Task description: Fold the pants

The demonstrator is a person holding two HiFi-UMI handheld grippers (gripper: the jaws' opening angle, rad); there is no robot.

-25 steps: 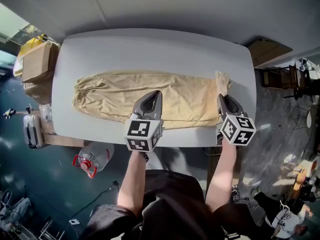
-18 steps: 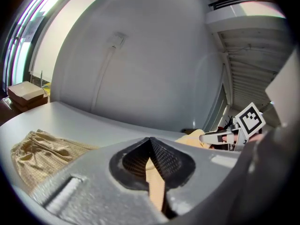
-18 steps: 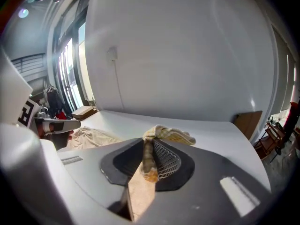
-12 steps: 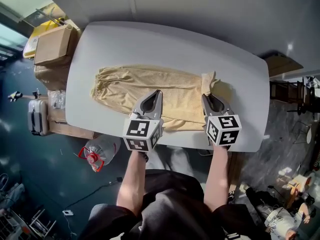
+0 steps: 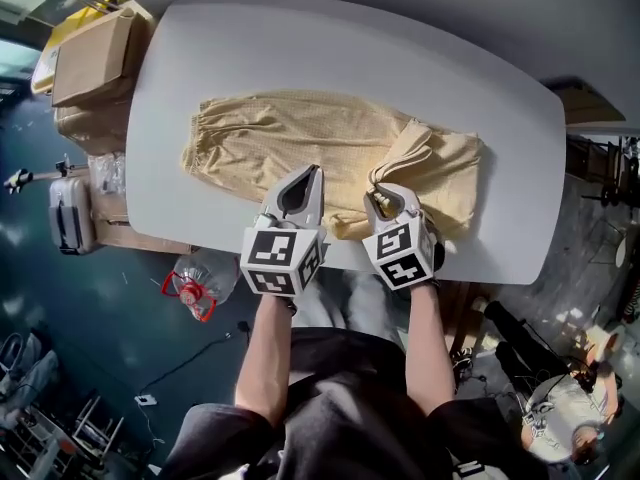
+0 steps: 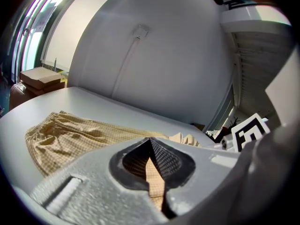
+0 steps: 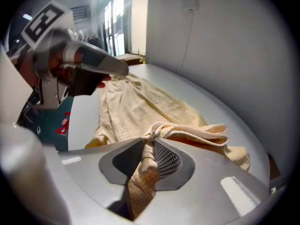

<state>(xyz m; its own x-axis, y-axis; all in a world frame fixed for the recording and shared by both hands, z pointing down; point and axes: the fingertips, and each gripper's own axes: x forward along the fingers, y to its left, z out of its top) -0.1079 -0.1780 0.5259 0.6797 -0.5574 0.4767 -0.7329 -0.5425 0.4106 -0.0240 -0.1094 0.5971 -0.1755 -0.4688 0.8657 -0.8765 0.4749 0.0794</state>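
When scanned from the left in the head view: cardboard box point(image 5: 90, 53) and suitcase point(image 5: 68, 230) beyond the left end of the table point(image 5: 300, 38), with a clear water bottle point(image 5: 197, 283) with a red handle below the near edge. Then the pants point(image 5: 290, 138), pale yellow with a fine check, lying lengthwise across the grey tabletop, gathered waistband point(image 5: 200, 138) at the left end. Mostly flat through the middle, wrinkled near the waist.

Next, the left gripper point(image 5: 312, 171), pointing at the near edge of the fabric about midway along. Seen in the left gripper view point(image 6: 150, 140) with jaws brought together at the tips and a thin strip of checked cloth pinched between the pads.

Just beside it, the right gripper point(image 5: 385, 194), tilted steeply down. Clamped, per the right gripper view point(image 7: 149, 143), on a bunched, twisted wad of the leg end, cloth squeezed between the ribbed pads and trailing out below. From that pinch, the leg end point(image 5: 440, 163) doubled back over the rest of the garment, forming a loose raised fold at the right end.
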